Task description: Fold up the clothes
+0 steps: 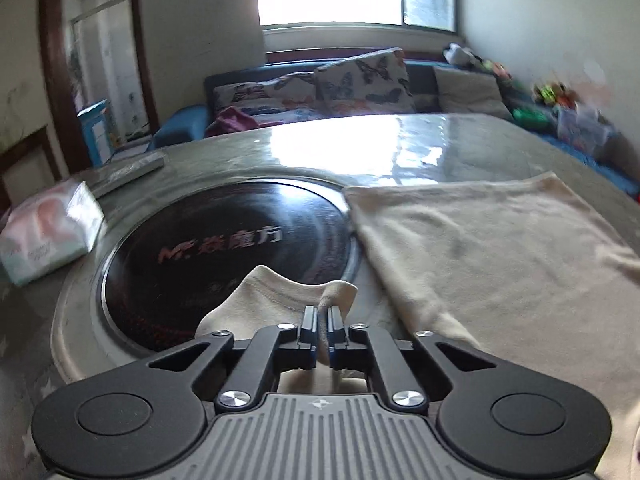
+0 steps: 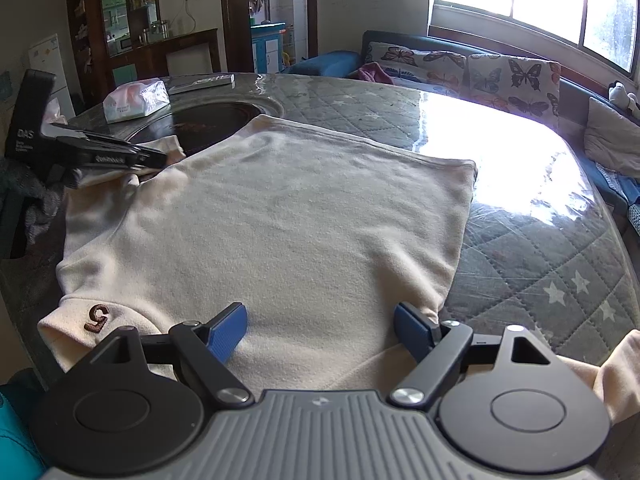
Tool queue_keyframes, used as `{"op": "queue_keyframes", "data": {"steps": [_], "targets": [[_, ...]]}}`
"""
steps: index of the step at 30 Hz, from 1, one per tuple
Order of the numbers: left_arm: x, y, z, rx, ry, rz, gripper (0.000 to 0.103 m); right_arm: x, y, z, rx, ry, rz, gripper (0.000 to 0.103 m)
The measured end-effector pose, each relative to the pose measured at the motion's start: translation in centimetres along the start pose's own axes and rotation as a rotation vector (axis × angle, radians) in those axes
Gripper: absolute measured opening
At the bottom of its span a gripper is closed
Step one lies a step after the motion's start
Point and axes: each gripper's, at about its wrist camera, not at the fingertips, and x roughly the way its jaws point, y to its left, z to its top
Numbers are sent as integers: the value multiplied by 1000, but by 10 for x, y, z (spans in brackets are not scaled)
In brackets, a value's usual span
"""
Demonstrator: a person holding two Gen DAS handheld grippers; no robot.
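A cream sweatshirt (image 2: pixel 280 216) lies spread on the round table, with a brown "5" stitched near its collar (image 2: pixel 97 317). My left gripper (image 1: pixel 322 320) is shut on the cuff of its sleeve (image 1: pixel 272 296), held over the black hotplate. In the right wrist view the left gripper (image 2: pixel 158 159) shows at the garment's left side, pinching that sleeve. My right gripper (image 2: pixel 320 330) is open and empty, low over the sweatshirt's near part. The garment's body (image 1: pixel 500 248) fills the right of the left wrist view.
A black round hotplate (image 1: pixel 224 248) is set in the table's middle. A tissue pack (image 1: pixel 48 232) and a flat grey box (image 1: pixel 128 168) lie beyond it. The table has a quilted star cover (image 2: pixel 560 272) under glass. A sofa with butterfly cushions (image 1: pixel 360 80) stands behind.
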Motion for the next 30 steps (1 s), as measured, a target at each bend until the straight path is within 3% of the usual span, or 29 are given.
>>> {"op": "queue_keyframes", "data": {"steps": [10, 15, 20, 23, 24, 25, 30], "targets": [[-95, 81, -22, -297, -169, 178, 2, -4, 9, 6, -23, 7, -12, 83], [-114, 109, -57, -386, -129, 234, 2, -4, 27, 22, -87, 2, 22, 83], [-112, 116, -78, -449, -82, 212, 5, 13, 52, 54, -176, -19, 69, 82], [-113, 117, -81, -470, -72, 205, 13, 31, 64, 77, -195, -36, 71, 81], [-115, 116, -81, -471, -74, 203, 21, 37, 68, 85, -199, -41, 72, 81], [-117, 116, -81, -474, -74, 199, 37, 44, 71, 92, -200, -45, 71, 81], [-117, 114, -78, -452, -76, 186, 57, 81, 89, 110, -230, -19, 71, 81]]}}
